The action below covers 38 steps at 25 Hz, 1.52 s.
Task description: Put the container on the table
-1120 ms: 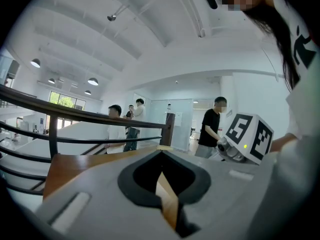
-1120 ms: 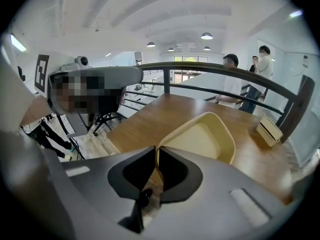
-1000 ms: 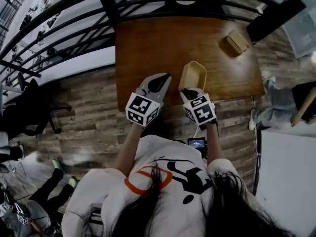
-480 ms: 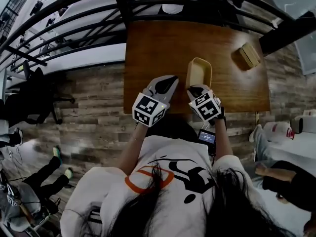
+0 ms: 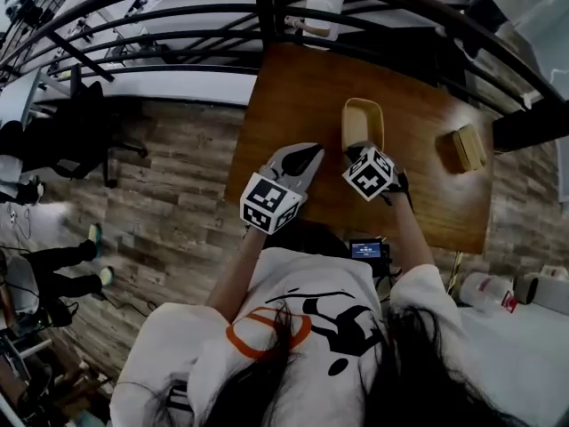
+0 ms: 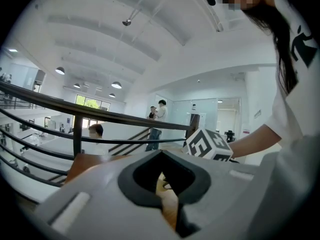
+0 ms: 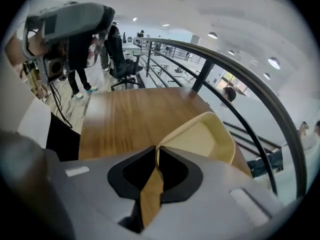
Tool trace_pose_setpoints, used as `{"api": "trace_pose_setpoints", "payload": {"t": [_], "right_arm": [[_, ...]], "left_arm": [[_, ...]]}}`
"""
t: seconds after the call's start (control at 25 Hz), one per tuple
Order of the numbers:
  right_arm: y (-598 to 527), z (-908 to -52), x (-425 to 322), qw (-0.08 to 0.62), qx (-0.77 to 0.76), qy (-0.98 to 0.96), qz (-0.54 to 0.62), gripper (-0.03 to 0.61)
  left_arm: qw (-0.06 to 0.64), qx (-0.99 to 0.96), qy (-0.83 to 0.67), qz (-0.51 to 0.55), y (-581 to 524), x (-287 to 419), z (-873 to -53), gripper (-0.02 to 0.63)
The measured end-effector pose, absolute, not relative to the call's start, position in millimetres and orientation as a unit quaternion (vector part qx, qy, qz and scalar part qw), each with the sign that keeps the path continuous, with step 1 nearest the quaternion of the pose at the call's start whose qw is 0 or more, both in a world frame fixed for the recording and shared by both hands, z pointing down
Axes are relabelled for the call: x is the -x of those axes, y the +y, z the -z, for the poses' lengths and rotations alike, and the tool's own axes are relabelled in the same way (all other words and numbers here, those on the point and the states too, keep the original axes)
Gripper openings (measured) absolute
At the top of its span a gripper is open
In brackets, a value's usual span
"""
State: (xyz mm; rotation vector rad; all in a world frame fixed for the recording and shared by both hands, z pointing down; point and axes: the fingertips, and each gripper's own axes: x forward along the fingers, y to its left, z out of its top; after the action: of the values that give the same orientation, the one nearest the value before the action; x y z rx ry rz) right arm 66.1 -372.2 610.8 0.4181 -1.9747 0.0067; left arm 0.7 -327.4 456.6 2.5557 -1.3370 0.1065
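Note:
A pale yellow open container point(image 5: 363, 123) hangs over the near half of the brown wooden table point(image 5: 302, 96). My right gripper point(image 5: 360, 149) is shut on its near rim. In the right gripper view the rim sits pinched between the jaws of the right gripper point(image 7: 156, 154), and the container point(image 7: 210, 136) tilts out over the table point(image 7: 130, 116). Whether it touches the wood I cannot tell. My left gripper point(image 5: 308, 152) hovers just left of it over the table's front edge, shut and holding nothing. The left gripper point(image 6: 161, 176) looks along the table.
A small tan box point(image 5: 468, 148) lies at the table's right end. A black metal railing point(image 5: 267, 12) runs behind the table. The wood plank floor point(image 5: 178, 185) lies to the left. A white object point(image 5: 493, 287) stands on the floor at right.
Both grippers and the container have moved farther over the table. The view has swung, so the table now sits more to the right and tilted.

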Motion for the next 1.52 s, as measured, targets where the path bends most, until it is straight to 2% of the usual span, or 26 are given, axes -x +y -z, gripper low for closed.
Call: {"api": "trace_pose_setpoints", "payload": {"t": [0.4,0.84,0.92,1.0,1.2,1.52], "right_arm": [[-439.5,-661.0,-76.4,0.576,-0.104,-0.806,0.089,0.051],[-462.6,-675.9,-58.3,0.571,-0.049,-0.813,0.103,0.058],[-457.9,-676.4,-52.9,0.569,-0.044,-0.816,0.088,0.114],[-454.3,-674.2,-49.6,0.567,-0.046,-0.819,0.072,0.143],[-446.7,-657.3,-49.0,0.533,-0.073,-0.841,0.046,0.139],[-421.1,-592.6,-54.8,0.420,-0.154,-0.893,-0.055,0.127]], "left_arm": [[0.144,-0.840,-0.521,-0.049,-324.3,7.7,-469.3,0.002],[0.143,-0.807,-0.570,-0.060,-317.1,24.6,-471.1,0.002],[0.142,-0.804,-0.575,-0.059,-316.0,28.8,-470.0,0.002],[0.141,-0.803,-0.577,-0.057,-315.1,32.0,-468.9,0.002],[0.142,-0.800,-0.581,-0.053,-316.3,31.5,-471.4,0.002],[0.139,-0.803,-0.578,-0.052,-320.2,29.6,-468.6,0.002]]}}
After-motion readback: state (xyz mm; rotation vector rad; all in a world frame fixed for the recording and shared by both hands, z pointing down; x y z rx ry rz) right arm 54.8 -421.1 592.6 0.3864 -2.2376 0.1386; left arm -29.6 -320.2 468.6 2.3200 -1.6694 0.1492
